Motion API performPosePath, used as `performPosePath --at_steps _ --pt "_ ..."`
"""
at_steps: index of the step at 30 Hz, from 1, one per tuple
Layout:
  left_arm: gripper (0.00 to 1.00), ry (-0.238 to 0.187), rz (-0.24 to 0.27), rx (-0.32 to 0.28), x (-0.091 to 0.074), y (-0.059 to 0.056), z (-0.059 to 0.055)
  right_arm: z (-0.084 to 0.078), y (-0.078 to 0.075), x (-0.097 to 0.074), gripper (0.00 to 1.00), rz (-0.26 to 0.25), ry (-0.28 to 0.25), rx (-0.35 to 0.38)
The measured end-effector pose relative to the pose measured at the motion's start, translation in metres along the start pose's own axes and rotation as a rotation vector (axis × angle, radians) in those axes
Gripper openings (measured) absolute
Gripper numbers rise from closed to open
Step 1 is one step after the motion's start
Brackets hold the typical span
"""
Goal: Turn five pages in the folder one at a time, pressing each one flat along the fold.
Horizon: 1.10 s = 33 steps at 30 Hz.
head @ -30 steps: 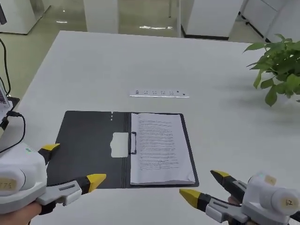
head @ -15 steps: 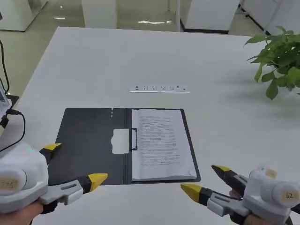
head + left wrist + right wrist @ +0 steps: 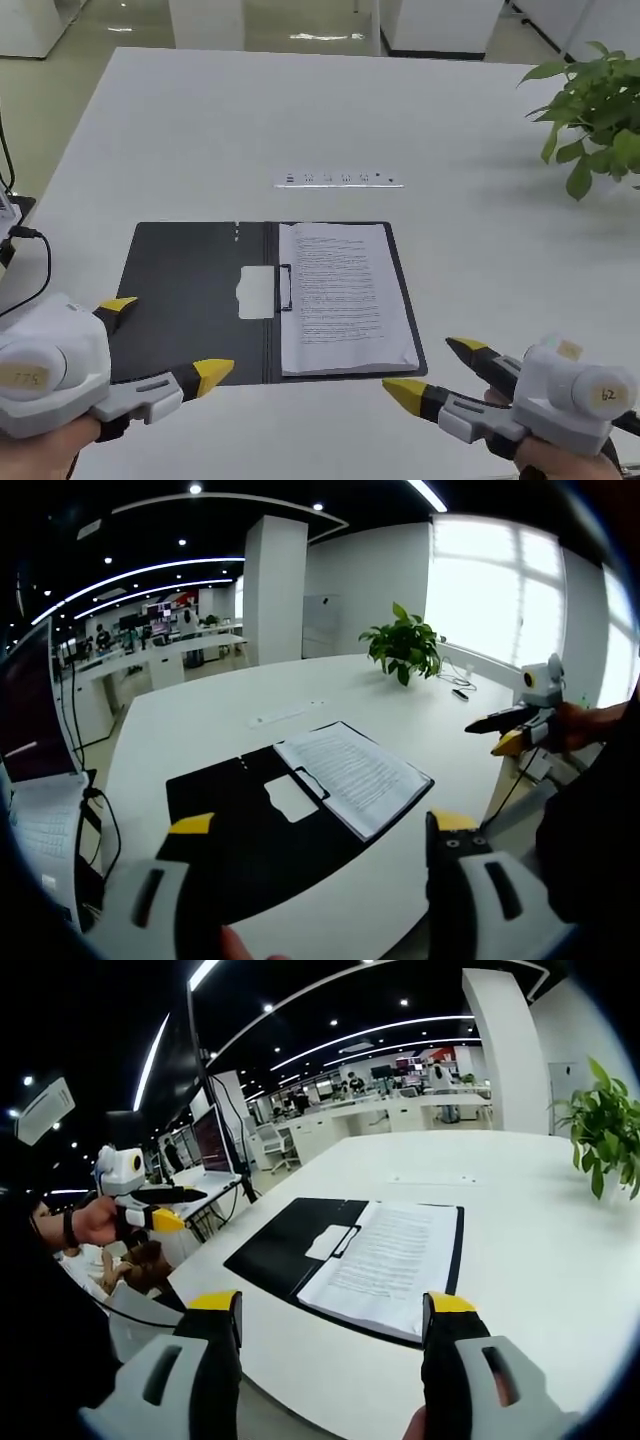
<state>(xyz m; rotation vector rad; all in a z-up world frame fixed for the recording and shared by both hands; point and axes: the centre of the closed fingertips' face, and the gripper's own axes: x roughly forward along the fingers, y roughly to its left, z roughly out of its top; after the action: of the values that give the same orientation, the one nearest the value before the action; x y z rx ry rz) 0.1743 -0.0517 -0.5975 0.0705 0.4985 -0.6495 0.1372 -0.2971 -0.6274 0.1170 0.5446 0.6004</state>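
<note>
Almost nothing has moved since a second ago. The head has tipped a little, so the whole picture has slid. The folder (image 3: 190,300) lies in the same spot on the white desk (image 3: 300,110), and both grippers hang in front of it as before.

The folder is black. It lies open and flat, close to the near edge of the desk. Its left half is bare black cover with a small white patch (image 3: 256,292) next to the fold. A thin clip (image 3: 285,288) sits right along the fold. The right half holds a stack of pages (image 3: 340,295) with small printed lines. The top page lies flat on the stack.

The left hand-held gripper (image 3: 165,338) is by the near left corner of the folder. Its two yellow tips are wide apart and hold nothing. In the right gripper view it is up in the air, off to the side of the desk.

The right hand-held gripper (image 3: 433,370) is just in front of the near right corner of the folder. Its yellow tips are apart too, and nothing is between them. In the left gripper view it is held in the air past the desk's edge.

Behind the folder, a thin white power strip (image 3: 338,180) lies on the desk, apart from the folder. A green plant (image 3: 595,110) stands at the far right of the desk. A black cable (image 3: 40,270) hangs by the left side of the desk.
</note>
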Motion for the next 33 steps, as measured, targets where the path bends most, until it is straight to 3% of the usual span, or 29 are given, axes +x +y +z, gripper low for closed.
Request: performPosePath --at_steps 13,27,33 --pt "0.83 0.025 -0.06 0.011 0.029 -0.02 -0.004 -0.004 -0.004 0.005 0.72 0.021 0.028 -0.017" --pt "0.82 -0.005 -0.17 0.02 0.08 -0.054 0.023 -0.013 -0.011 -0.003 0.71 0.009 0.035 0.025" --pt "0.82 -0.001 -0.215 0.053 0.1 -0.068 0.03 -0.014 -0.015 -0.006 0.71 -0.005 0.03 0.041"
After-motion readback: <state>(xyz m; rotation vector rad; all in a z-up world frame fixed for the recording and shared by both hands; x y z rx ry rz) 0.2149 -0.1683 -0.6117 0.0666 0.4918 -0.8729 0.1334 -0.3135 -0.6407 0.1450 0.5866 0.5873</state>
